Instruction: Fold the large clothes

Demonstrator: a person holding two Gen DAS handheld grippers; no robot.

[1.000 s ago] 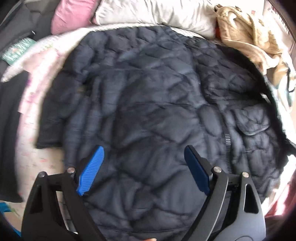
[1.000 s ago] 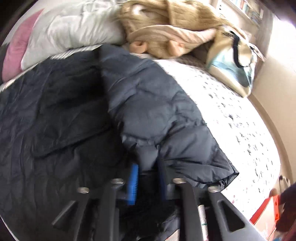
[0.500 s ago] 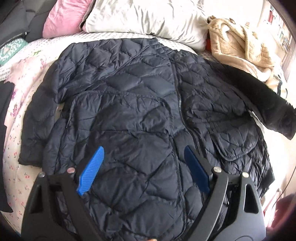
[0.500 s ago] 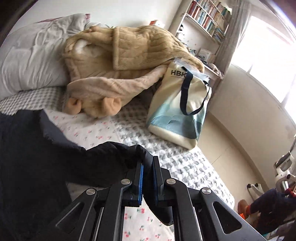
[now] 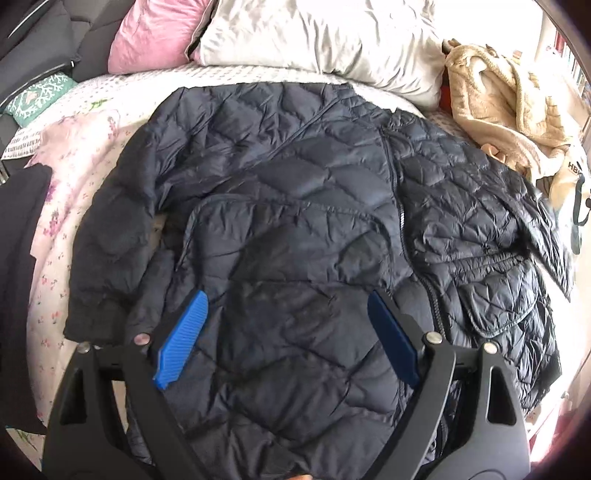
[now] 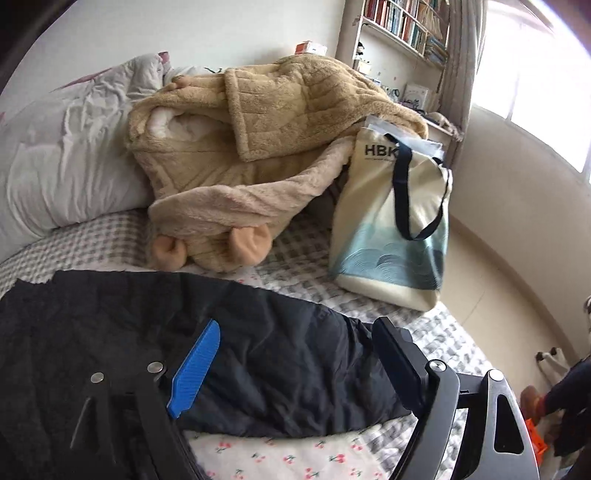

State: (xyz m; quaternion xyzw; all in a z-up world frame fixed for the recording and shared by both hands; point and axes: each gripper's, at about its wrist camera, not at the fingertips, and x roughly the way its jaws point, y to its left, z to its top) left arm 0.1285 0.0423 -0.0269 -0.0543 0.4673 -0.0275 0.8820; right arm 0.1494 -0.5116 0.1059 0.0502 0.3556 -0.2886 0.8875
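1. Left wrist view: the left claw hangs wide open over the lower front of the dark quilted jacket, nothing between its blue pads, same as a second ago. The jacket lies front-up and spread across the bed, collar toward the grey pillow. What's new here: the sleeve on the right side now lies stretched out toward the beige fleece robe, instead of being bunched over the body like before.

2. Right wrist view: the right claw was pinching that sleeve's end half a second ago; its jaws have just been opening and now stand wide apart, gripping nothing. The sleeve lies flat on the bed under and between the fingers, pads not pressing it. The tote bag sits well clear.

3. My read: spreading is pretty much done, so actual folding can start, probably bringing a sleeve across the chest.
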